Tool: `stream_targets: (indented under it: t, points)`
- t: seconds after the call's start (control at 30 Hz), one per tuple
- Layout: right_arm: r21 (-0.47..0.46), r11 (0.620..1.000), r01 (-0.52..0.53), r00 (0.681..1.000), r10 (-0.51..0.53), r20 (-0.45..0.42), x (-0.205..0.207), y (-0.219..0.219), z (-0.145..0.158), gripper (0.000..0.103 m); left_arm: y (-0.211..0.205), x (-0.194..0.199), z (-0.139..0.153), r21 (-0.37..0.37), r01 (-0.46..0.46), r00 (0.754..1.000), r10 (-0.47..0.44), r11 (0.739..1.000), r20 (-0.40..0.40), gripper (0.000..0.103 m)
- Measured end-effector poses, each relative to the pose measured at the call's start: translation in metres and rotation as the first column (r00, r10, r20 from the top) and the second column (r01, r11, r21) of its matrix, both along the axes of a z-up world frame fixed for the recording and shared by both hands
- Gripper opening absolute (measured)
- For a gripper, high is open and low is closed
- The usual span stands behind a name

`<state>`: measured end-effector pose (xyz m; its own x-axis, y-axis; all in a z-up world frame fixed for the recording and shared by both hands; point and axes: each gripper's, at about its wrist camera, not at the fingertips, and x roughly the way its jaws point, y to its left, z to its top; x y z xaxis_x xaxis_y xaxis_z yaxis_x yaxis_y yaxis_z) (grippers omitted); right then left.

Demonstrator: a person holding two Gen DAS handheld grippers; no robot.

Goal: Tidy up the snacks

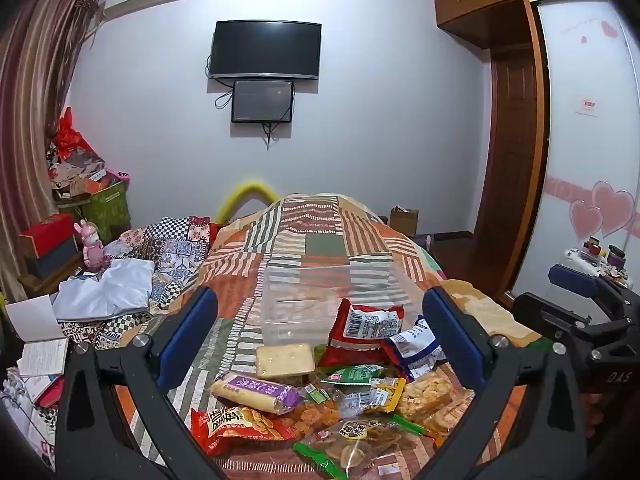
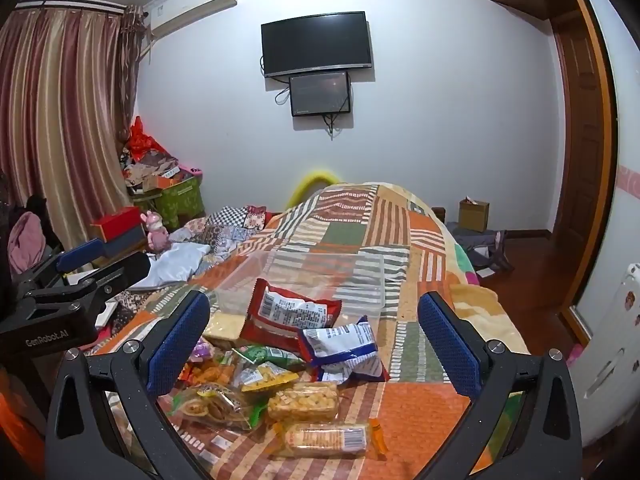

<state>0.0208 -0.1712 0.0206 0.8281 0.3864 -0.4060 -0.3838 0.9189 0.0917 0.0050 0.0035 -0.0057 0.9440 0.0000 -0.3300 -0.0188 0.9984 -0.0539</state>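
A pile of snack packets lies on the patchwork bedspread (image 1: 320, 216). It includes a red packet (image 1: 366, 330), a blue-white packet (image 1: 416, 344), a purple-labelled roll (image 1: 256, 392) and a puffed-rice bar (image 1: 426, 394). A clear plastic box (image 1: 320, 296) stands just behind the pile. My left gripper (image 1: 320, 340) is open and empty, hovering over the pile. My right gripper (image 2: 314, 344) is open and empty, above the same pile, where the red packet (image 2: 292, 314), the blue-white packet (image 2: 344, 350) and two rice bars (image 2: 304, 402) show. The clear box also shows in the right wrist view (image 2: 312, 276).
Folded quilts and white cloth (image 1: 108, 288) lie at the bed's left. Boxes and a pink toy (image 1: 93, 245) crowd the left corner by the curtain. A wardrobe (image 1: 516, 120) stands right; a TV (image 1: 266, 50) hangs on the far wall. The other gripper shows at each view's edge (image 1: 580, 308) (image 2: 72, 288).
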Motion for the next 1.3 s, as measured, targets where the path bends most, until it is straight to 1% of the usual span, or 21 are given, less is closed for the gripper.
stream_targets:
  t: [1.3]
  points:
    - [0.025, 1.0, 0.001, 1.0, -0.002, 0.016, -0.0036, -0.0022, 0.0066, 0.103, -0.0017, -0.0009, 0.0009, 0.005, 0.003, 1.0, -0.003, 1.0, -0.007, 0.103]
